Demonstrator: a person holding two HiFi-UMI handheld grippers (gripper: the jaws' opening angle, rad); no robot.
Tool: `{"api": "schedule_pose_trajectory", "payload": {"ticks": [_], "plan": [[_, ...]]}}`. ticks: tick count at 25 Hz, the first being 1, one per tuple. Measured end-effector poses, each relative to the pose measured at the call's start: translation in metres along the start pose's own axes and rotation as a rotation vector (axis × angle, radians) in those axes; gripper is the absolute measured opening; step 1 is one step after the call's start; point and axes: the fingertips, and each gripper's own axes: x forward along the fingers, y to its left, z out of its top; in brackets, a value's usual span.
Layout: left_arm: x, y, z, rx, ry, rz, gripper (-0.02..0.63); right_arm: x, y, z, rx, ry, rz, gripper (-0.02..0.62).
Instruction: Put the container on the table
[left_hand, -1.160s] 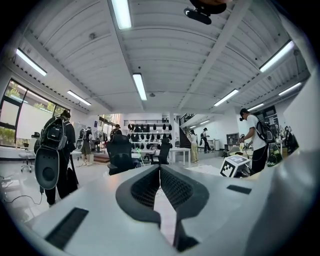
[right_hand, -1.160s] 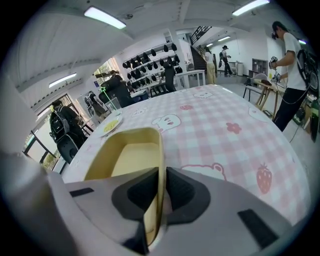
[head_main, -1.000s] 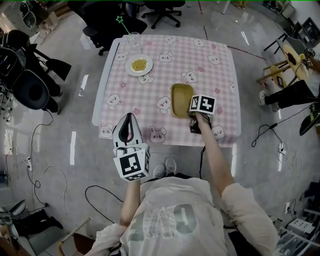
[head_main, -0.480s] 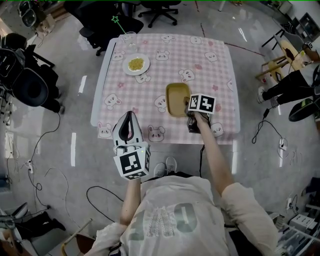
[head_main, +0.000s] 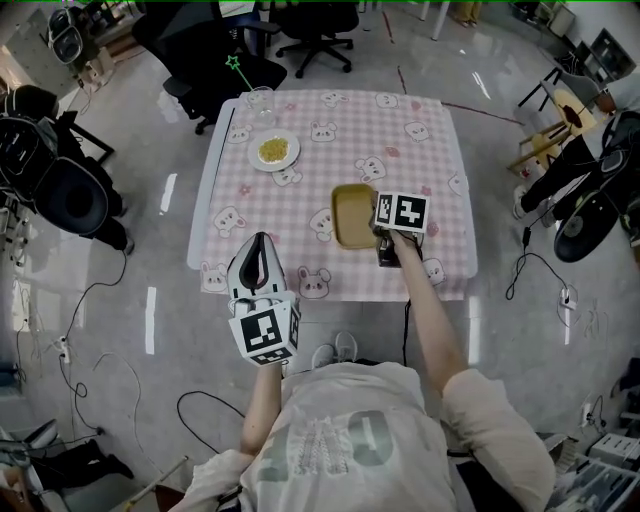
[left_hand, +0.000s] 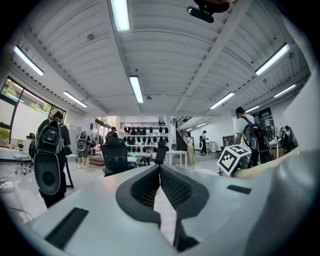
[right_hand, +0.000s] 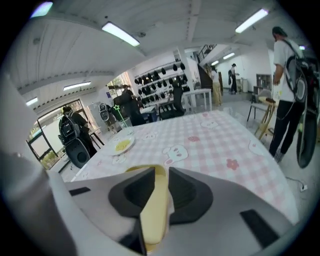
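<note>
The container (head_main: 353, 215) is a shallow mustard-yellow tray lying flat on the pink checked table (head_main: 330, 130), near its front right. My right gripper (head_main: 380, 238) is at the tray's near right edge, pointing down at a slant. In the right gripper view the tray's yellow wall (right_hand: 152, 210) stands between the jaws of the right gripper (right_hand: 161, 172). The jaws have just been closing a little, and a thin gap still shows beside the wall. My left gripper (head_main: 258, 240) hangs in front of the table over the floor, level. It is shut (left_hand: 160, 167) with nothing in it.
A white plate of yellow food (head_main: 274, 151) and a clear glass (head_main: 262, 100) stand at the table's far left. Black office chairs (head_main: 215, 45) stand beyond the table. Dark gear (head_main: 60, 190) is on the left and cables (head_main: 95, 350) lie on the floor.
The right gripper has lifted slightly at the tray's edge, and the tray lies in the same spot on the cloth. The left gripper has kept still.
</note>
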Motion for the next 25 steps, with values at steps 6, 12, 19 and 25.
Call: {"api": "schedule_pose_trajectory", "payload": {"ticks": [6,12,19,25], "plan": [[-0.002,-0.008,0.002,0.016,-0.002,-0.025,0.028,-0.066,0.024,0.060,-0.107,-0.299,0.021,0.032],[-0.001,-0.023,0.012,0.045,-0.036,-0.080,0.028,-0.156,0.052,0.056,-0.183,-0.556,0.058,0.029],[-0.013,-0.047,0.010,0.084,-0.038,-0.153,0.028,-0.221,0.058,-0.002,-0.114,-0.635,0.042,0.028],[-0.025,-0.059,0.011,0.050,-0.042,-0.190,0.028,-0.245,0.053,-0.038,-0.097,-0.630,0.036,0.028]]}}
